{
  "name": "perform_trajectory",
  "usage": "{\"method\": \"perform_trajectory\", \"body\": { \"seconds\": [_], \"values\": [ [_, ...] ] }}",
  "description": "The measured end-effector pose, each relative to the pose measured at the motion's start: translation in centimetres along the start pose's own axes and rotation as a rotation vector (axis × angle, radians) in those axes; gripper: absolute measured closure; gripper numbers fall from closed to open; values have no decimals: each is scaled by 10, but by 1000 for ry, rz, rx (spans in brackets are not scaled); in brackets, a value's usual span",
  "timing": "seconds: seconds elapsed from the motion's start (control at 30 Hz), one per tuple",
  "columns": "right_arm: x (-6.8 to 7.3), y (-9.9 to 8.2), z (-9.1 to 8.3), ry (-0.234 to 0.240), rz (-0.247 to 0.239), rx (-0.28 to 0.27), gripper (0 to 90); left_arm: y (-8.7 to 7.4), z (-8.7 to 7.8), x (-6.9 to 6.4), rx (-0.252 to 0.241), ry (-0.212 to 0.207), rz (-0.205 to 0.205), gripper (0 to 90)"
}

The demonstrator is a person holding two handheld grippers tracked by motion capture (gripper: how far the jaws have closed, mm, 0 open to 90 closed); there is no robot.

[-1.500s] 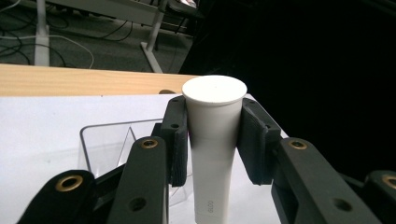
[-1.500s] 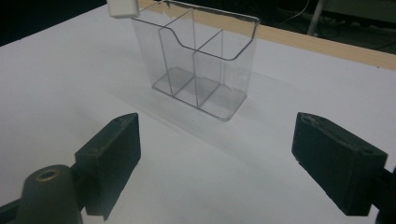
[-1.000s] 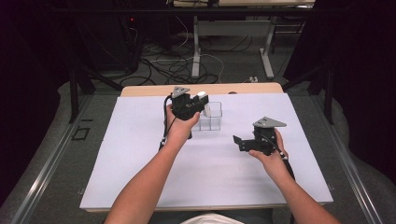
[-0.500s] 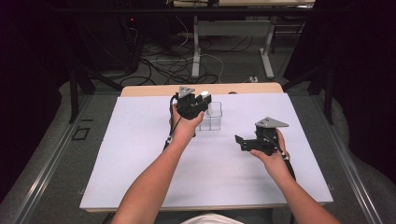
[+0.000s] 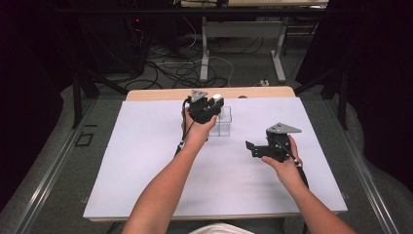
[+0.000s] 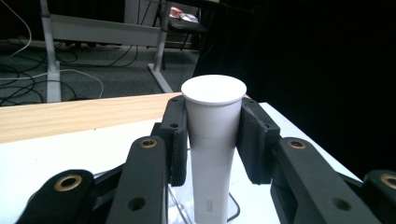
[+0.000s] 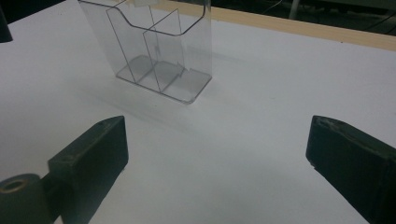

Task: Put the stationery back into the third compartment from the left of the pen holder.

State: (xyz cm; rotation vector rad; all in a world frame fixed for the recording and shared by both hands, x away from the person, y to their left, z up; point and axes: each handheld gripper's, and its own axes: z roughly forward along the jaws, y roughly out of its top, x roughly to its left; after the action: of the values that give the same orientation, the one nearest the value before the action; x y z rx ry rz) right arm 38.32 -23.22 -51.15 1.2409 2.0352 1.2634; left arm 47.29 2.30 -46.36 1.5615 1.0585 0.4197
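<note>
White tube, one in number, stands upright between the pads of the left gripper, which pinch it on both sides just under its flared cap; in the high view it sits over the clear organizer, at that holder's near-left corner. Against the earlier frames, the left hand has carried the tube a little to the right and lower, from beside the holder to above it.

Nearest the person, the front edge of the white mat has broad bare room on either side of the two forearms. The right gripper rests farther up on the mat's right half, well apart from the organizer, its jaws spread wide with nothing between them; they have just been closing a little. In the right gripper view the bare mat lies between them and the organizer stands ahead, with open surface all round it.

Farther on, the organizer shows three compartments side by side, parted by two clear walls. Which one the tube hangs over cannot be told. Beyond it a strip of the wooden table runs along the mat's far edge, then the floor with its cables.

Counted: two grippers, one tube, one organizer, one mat.
</note>
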Motion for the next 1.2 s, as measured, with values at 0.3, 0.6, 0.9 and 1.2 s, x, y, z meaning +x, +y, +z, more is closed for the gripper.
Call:
{"method": "perform_trajectory", "body": {
  "seconds": [0.3, 0.6, 0.9, 1.2],
  "values": [
    [1, 0, 1, 9, -2, 3, 69, -6, 10, -4, 21, 2, 18, 666],
    [0, 0, 1, 15, 7, 5, 91, -11, 15, -5, 42, 13, 25, 665],
    [1, 0, 2, 16, 3, 6, 91, -10, 14, -3, 48, 24, 44, 662],
    [2, -1, 2, 20, 4, 12, 101, -12, 17, -4, 39, 14, 50, 662]
  ]
}}
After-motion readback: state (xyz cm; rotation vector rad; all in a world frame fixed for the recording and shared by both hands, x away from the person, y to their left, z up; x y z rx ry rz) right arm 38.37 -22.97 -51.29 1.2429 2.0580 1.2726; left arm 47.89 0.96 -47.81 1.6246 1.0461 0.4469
